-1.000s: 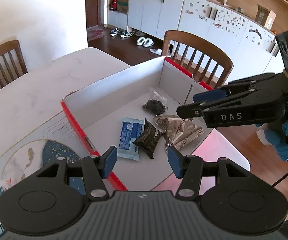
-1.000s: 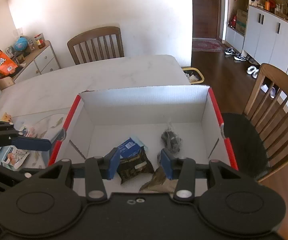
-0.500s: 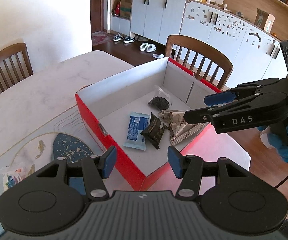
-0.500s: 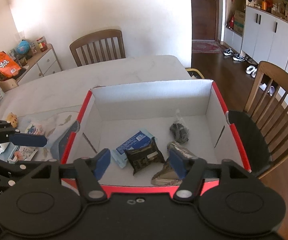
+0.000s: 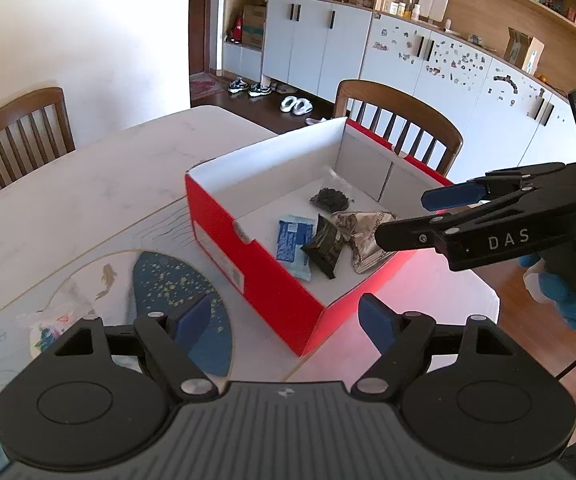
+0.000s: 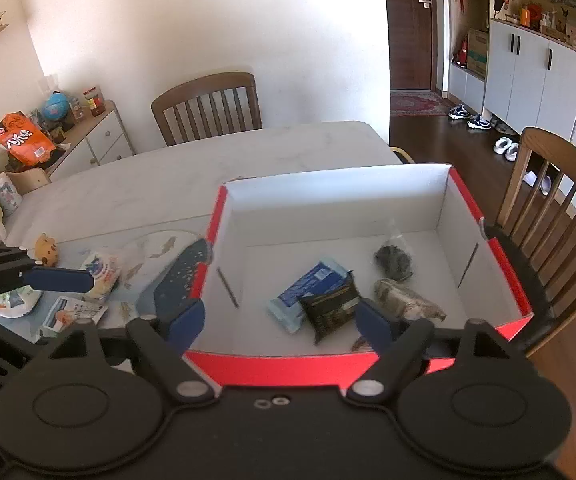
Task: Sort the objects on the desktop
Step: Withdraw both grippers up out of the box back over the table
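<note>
On your far left, loose snack packets (image 6: 100, 276) and a small yellow animal toy (image 6: 46, 245) lie on the pale marble table (image 6: 208, 168), on and around a printed placemat with a dark blue speckled patch (image 5: 176, 280). Your left gripper (image 5: 288, 320) hangs over the near table edge beside that patch; its blue-padded jaws are opening, with nothing between them.

Right of the mat stands the red cardboard box with a white inside (image 6: 408, 188), open at the top. 4 packets lie on its floor: a light blue wrapped bar (image 6: 308, 286), a dark brown sachet (image 6: 330, 308) overlapping the bar's right end, a crumpled silver-brown foil bag (image 6: 408, 304) just beside the sachet, and a clear bag of dark dried bits (image 6: 394, 258) nearer the far wall, close to the foil bag.

Your right gripper (image 6: 280, 320) hovers above the box's near red wall, its jaws also opening and empty; the sachet shows between its fingers but lies below them, untouched. A blue-gloved hand (image 5: 564, 300) grips that tool. 1 brown wooden chair (image 6: 560, 200) stands just beside the box's right side.
</note>
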`<state>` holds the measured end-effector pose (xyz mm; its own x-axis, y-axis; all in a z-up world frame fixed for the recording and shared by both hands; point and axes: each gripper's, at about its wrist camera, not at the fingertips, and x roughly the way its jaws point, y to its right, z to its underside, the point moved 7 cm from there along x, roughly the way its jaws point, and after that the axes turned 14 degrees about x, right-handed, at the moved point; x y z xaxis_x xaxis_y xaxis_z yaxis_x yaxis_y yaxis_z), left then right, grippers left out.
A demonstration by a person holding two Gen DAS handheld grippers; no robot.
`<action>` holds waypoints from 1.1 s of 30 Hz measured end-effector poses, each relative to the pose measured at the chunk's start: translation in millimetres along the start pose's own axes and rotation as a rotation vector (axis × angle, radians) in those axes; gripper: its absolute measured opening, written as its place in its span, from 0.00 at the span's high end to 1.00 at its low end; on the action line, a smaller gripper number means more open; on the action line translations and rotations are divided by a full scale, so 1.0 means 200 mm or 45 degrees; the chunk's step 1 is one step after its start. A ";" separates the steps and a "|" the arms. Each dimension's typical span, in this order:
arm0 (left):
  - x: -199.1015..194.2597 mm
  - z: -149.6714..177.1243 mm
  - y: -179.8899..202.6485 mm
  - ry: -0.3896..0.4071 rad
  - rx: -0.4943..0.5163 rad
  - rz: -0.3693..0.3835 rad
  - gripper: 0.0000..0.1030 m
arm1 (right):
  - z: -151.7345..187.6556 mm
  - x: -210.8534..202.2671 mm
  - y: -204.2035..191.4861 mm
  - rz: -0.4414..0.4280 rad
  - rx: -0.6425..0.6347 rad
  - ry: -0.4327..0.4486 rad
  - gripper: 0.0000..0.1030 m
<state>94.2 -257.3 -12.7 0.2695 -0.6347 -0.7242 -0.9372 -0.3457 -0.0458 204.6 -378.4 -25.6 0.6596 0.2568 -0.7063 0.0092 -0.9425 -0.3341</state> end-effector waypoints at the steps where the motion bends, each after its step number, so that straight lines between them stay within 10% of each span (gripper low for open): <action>1: -0.01 0.01 -0.01 0.004 -0.003 0.000 0.17 | 0.01 0.00 -0.02 -0.002 0.003 0.001 0.17; 33: -0.37 0.49 -0.42 0.088 -0.105 -0.102 0.14 | 0.32 0.09 -0.65 -0.051 -0.025 0.019 0.11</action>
<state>131.6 -113.9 -23.0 0.3603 -0.6479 -0.6711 -0.8913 -0.4513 -0.0429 167.8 -238.6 -34.5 0.6696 0.2916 -0.6831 0.0508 -0.9356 -0.3495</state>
